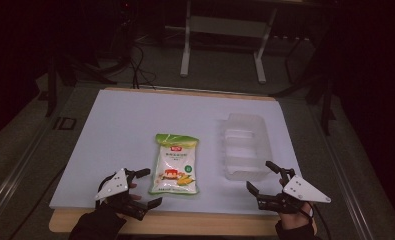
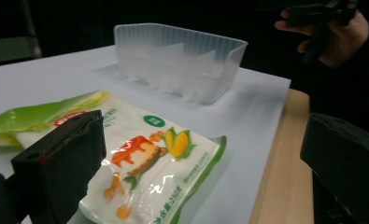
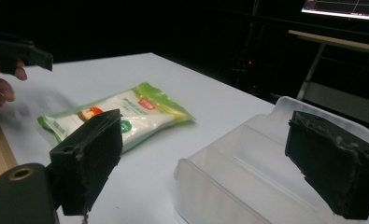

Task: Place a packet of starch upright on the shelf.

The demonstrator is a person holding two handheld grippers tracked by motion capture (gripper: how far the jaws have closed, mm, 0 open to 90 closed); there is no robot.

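Green-white pouch on table, clear bin beside, both tools wide, empty.

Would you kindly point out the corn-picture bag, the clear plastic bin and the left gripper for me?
corn-picture bag (image 1: 175,165): high view, middle of its printed front.
clear plastic bin (image 1: 244,125): high view, far part of its rim.
left gripper (image 1: 146,186): high view, the open gap midway between its fingertips.

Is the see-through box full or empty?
Empty. The clear box shows only bare dividers inside; the bag lies flat on the table outside it.
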